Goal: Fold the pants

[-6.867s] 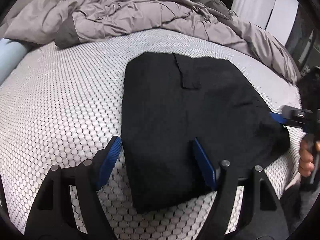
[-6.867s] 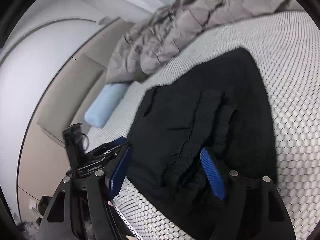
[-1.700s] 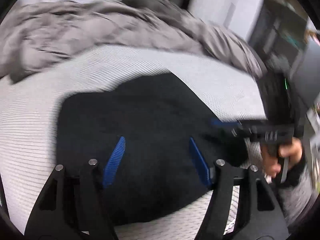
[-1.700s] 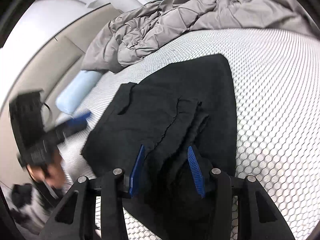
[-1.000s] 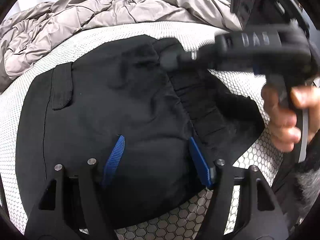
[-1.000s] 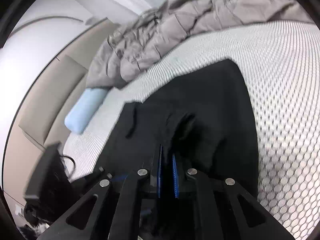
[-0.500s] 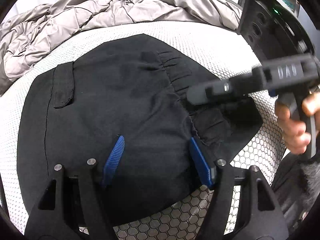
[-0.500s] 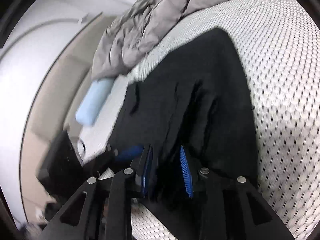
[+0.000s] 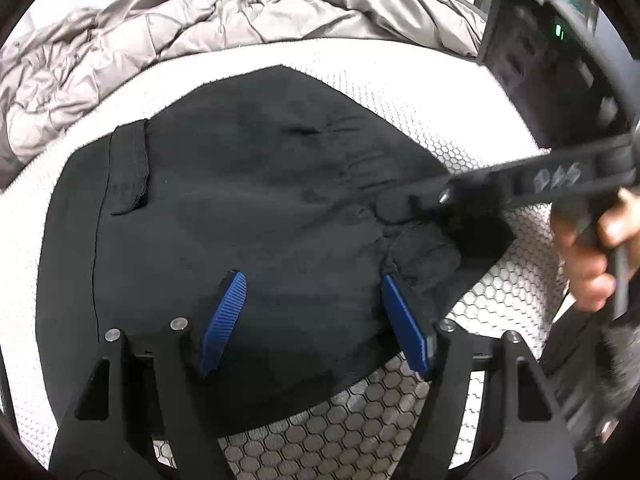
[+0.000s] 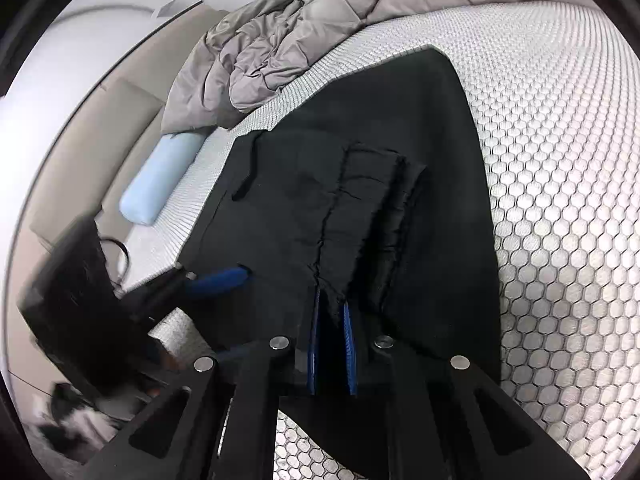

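The right tongs (image 10: 331,312) are closing, pinching a bunched fold of the one pair of black pants (image 9: 248,216). The left tongs (image 9: 312,316) are opening wide over the pants, gripping nothing. The pants lie on the bed (image 10: 560,160) near one gray blanket (image 9: 200,28).

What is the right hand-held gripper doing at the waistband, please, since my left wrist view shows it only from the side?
Observer: The right hand-held gripper has its jaws closing, with a gathered fold of the black fabric pants between the blue pads.
Operator: Thank you. Could you tell me what lies past the pants on the left gripper's side?
Observer: A pale blue cylindrical pillow lies at the edge of the white honeycomb-patterned mattress, beside the crumpled grey quilted duvet.
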{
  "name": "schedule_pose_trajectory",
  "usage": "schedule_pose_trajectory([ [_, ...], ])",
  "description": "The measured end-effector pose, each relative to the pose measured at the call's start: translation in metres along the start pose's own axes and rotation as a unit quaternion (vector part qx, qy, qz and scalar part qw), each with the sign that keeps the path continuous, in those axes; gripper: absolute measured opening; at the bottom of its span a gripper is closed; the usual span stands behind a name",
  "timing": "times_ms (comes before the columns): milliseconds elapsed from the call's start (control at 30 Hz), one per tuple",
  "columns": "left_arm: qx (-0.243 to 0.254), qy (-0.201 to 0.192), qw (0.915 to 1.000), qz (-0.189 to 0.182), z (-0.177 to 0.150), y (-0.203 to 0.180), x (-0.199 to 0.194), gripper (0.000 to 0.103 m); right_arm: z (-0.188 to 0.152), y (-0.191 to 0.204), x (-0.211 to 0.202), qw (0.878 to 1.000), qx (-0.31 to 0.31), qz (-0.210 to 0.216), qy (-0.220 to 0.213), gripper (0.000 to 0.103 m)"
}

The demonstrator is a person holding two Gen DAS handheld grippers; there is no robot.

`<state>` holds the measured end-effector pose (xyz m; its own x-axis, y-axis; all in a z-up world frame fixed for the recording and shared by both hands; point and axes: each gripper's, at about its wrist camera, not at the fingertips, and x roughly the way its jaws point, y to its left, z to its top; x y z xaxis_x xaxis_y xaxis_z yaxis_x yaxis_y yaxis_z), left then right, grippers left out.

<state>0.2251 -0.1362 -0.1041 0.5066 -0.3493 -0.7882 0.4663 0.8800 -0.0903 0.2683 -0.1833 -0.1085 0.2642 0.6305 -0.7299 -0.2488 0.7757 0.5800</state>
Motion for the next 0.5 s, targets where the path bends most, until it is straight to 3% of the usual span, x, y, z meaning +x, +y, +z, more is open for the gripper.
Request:
schedule_pose_trajectory([
  [133,-0.024,-0.002,0.9995,-0.019,0.001,0.008,-0.007,0.069,-0.001,0.02,-0.03,0.997,-0.047,-0.041,-0.053,0.015],
  [233,-0.018,-0.002,0.9998,-0.011,-0.002,0.006,-0.004,0.07,-0.004,0.031,-0.042,0.993,-0.077,-0.03,-0.089,0.017],
  [300,-0.003,-0.004,1.0,0.004,-0.003,0.001,-0.002,0.07,-0.003,0.036,-0.032,0.993,-0.089,-0.023,-0.075,0.019],
  [400,-0.004,0.001,1.0,0.007,-0.004,0.0,0.0,0.07,0.001,0.042,0.007,0.993,-0.107,-0.038,-0.017,0.019],
  [500,0.004,-0.003,1.0,0.007,-0.006,0.0,0.001,0.07,0.009,0.042,0.021,0.99,-0.124,-0.058,-0.02,0.019],
])
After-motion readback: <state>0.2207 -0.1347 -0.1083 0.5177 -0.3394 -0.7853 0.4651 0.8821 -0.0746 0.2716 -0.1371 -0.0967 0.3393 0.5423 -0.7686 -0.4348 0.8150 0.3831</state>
